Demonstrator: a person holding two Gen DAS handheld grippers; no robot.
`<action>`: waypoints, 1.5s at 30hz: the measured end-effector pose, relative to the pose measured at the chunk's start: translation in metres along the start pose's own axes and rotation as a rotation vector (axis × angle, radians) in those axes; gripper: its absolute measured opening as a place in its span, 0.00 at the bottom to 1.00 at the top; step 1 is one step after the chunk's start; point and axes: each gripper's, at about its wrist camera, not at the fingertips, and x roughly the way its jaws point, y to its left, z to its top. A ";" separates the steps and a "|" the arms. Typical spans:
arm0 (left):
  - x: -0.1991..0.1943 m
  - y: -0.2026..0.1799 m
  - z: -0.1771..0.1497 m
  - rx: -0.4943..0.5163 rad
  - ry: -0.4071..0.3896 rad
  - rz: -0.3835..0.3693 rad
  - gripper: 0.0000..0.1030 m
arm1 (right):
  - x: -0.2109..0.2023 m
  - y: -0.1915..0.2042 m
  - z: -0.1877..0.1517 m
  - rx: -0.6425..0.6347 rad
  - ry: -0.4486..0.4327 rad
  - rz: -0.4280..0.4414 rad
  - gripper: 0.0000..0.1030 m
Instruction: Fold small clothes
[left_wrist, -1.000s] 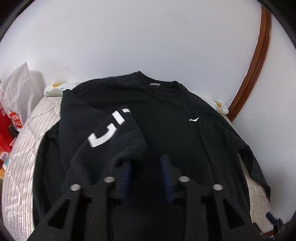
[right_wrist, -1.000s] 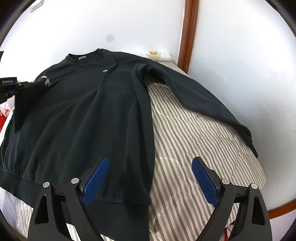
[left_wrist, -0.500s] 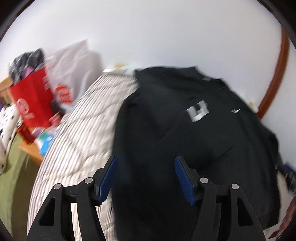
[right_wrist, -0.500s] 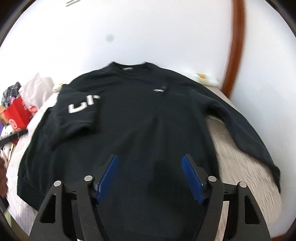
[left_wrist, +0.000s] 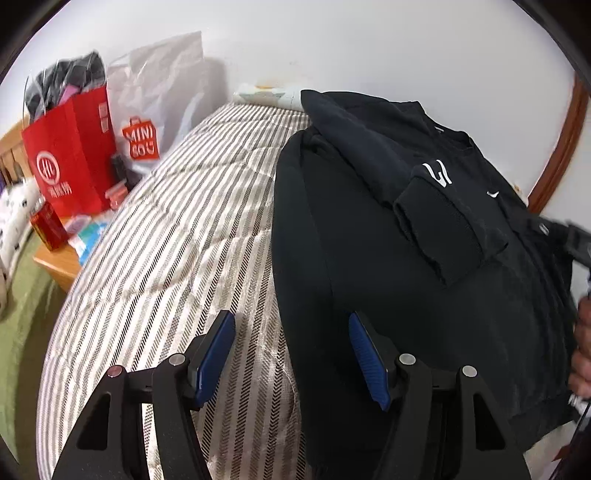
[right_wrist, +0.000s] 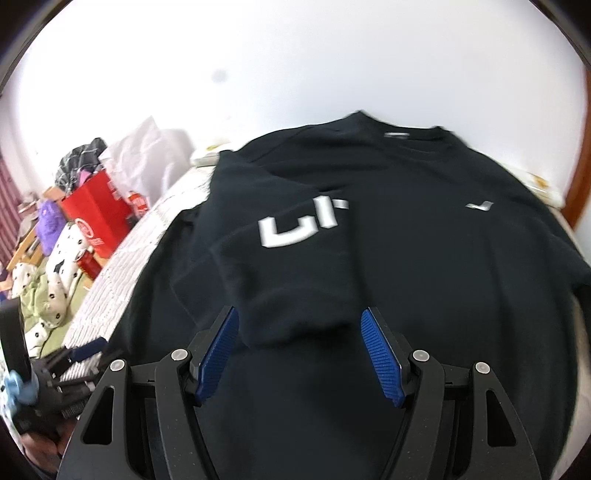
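Black sweatshirt (right_wrist: 424, 258) (one sleeve folded across) lies on striped bedding (left_wrist: 177, 240).

Home bedroom: bed (left_wrist: 177, 236) with a striped quilt against a white wall (left_wrist: 369, 48), red shopping bag (left_wrist: 70, 155) and white plastic bag (left_wrist: 159, 92) beside it, low wooden bedside table (left_wrist: 59, 273) cluttered with small items.
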 end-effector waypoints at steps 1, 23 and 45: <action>-0.001 -0.001 0.000 0.008 -0.002 0.004 0.60 | 0.009 0.005 0.003 -0.008 0.012 0.004 0.66; 0.004 -0.008 0.000 0.055 0.007 0.044 0.68 | -0.025 -0.070 0.049 0.047 -0.171 -0.047 0.07; -0.032 -0.006 -0.036 0.097 0.005 0.000 0.57 | -0.110 -0.211 -0.141 0.252 0.067 -0.297 0.61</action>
